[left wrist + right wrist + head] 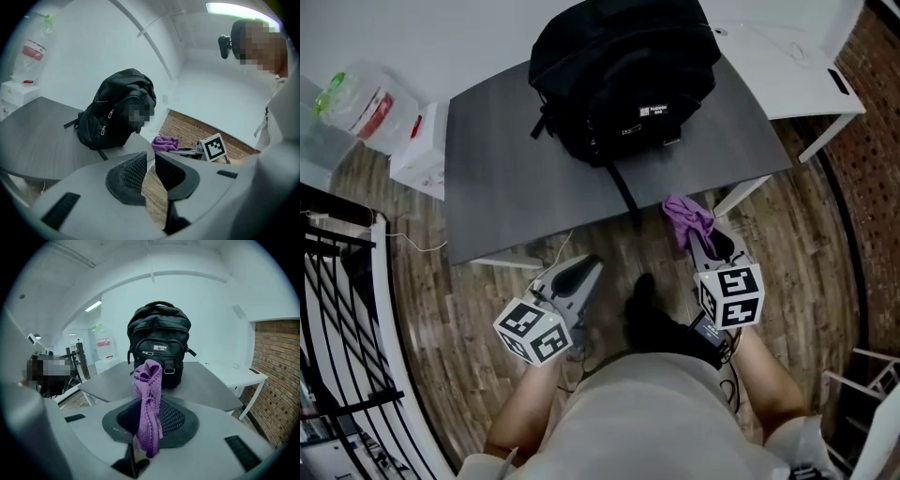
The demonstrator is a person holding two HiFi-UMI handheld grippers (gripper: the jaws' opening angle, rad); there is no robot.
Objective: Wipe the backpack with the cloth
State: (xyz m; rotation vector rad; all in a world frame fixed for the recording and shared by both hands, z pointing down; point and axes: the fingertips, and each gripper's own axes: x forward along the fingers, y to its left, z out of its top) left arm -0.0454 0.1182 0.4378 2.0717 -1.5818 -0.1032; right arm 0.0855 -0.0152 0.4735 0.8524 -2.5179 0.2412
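Purple cloth [149, 404] is pinched between the closed jaws of the right gripper [705, 242], bunched upright above them, off the near edge of the dark grey table [497, 187]. A black backpack [623, 80] stands toward the table's far right corner, one strap hanging over the near edge. Left gripper [592, 266] hovers over the wooden floor [487, 291], jaws narrowly parted with nothing between

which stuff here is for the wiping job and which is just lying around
For the job: backpack on the grey table; cloth, clamped in the right gripper; left gripper, open and empty.
Just lying about: jug; white table; black railing.
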